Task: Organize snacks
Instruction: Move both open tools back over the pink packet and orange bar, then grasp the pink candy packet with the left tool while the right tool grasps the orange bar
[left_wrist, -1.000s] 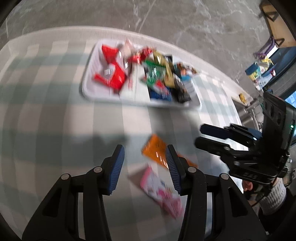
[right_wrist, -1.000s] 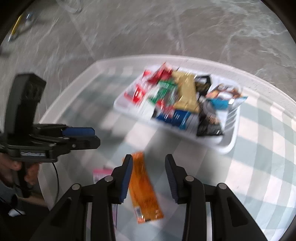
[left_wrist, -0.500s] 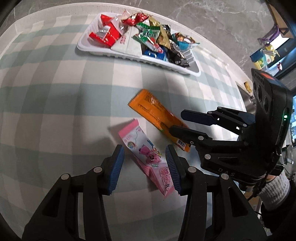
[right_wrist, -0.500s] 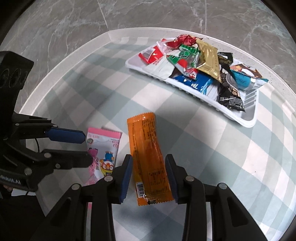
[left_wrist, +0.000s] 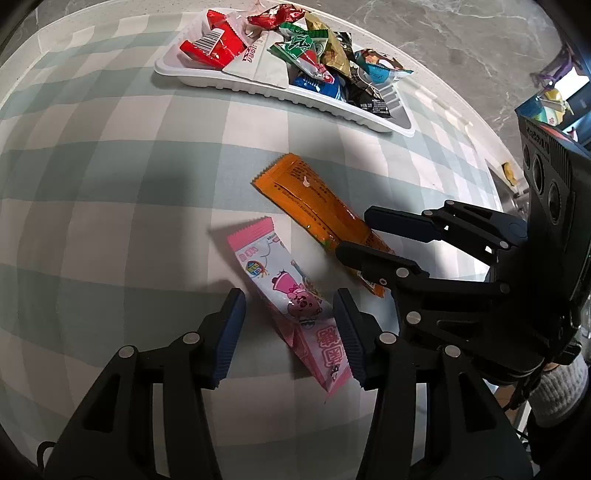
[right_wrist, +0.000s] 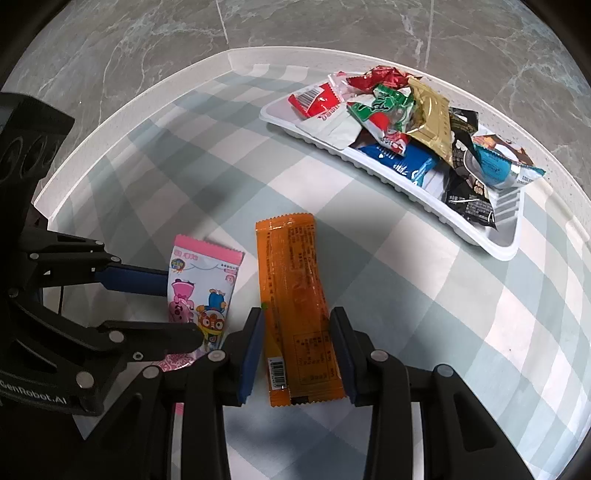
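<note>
A pink cartoon snack packet (left_wrist: 291, 306) (right_wrist: 201, 286) and an orange snack packet (left_wrist: 314, 218) (right_wrist: 295, 295) lie flat on the checked tablecloth. My left gripper (left_wrist: 290, 328) is open, its fingers on either side of the pink packet's near half. It also shows in the right wrist view (right_wrist: 177, 306). My right gripper (right_wrist: 297, 345) is open, its fingers straddling the orange packet's near end. It also shows in the left wrist view (left_wrist: 360, 234). A white tray (left_wrist: 258, 86) (right_wrist: 480, 232) at the far side holds several wrapped snacks.
The table has a raised white rim (right_wrist: 147, 99) with grey marble floor beyond it. Shelving with coloured items (left_wrist: 550, 99) stands off the table's right side.
Both grippers have come down and forward from high above the table, so the pink packet now lies between my left fingers and the orange packet between my right fingers. The packets have not moved.
</note>
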